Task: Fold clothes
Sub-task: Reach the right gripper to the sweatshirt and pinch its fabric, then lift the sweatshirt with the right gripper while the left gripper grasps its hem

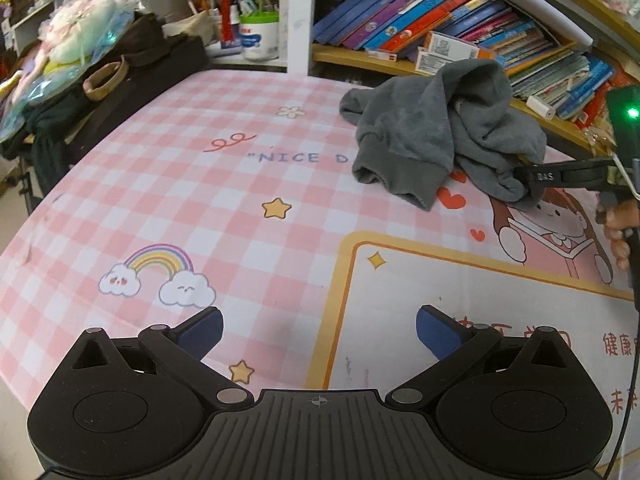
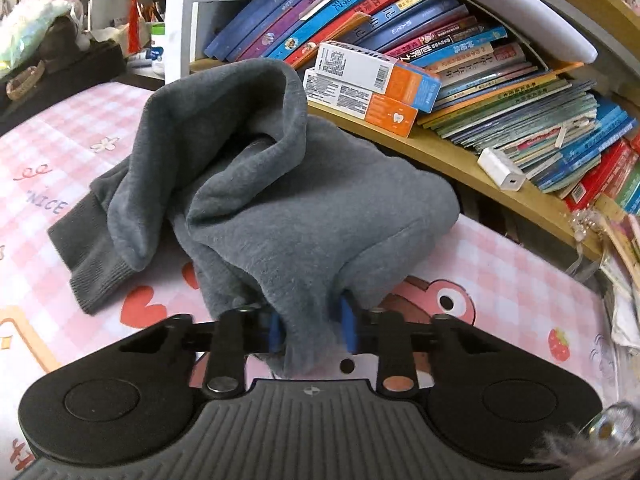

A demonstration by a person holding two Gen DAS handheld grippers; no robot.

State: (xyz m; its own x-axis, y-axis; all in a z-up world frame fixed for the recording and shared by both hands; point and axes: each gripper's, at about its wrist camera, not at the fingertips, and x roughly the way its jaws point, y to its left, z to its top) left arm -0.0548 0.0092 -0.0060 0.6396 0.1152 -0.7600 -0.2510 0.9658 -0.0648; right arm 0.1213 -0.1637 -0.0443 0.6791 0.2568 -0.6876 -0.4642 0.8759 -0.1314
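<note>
The grey garment [image 1: 436,132] is heaped, crumpled, near the desk's [image 1: 240,208] far right edge, below the bookshelf [image 2: 460,148]. A bunch of its near hem is pinched between the fingers of the right gripper [image 2: 312,328], held low over the desk. The left gripper [image 1: 319,330] is kept well apart toward the near edge, fingers spread wide on nothing; the ribbed cuff [image 1: 400,178] is turned toward it.

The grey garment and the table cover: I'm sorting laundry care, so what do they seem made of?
The grey garment looks like soft knit fleece, matte and fuzzy, with a ribbed cuff. The table cover looks like smooth printed plastic or coated cloth, faintly creased; which one is unclear.
</note>
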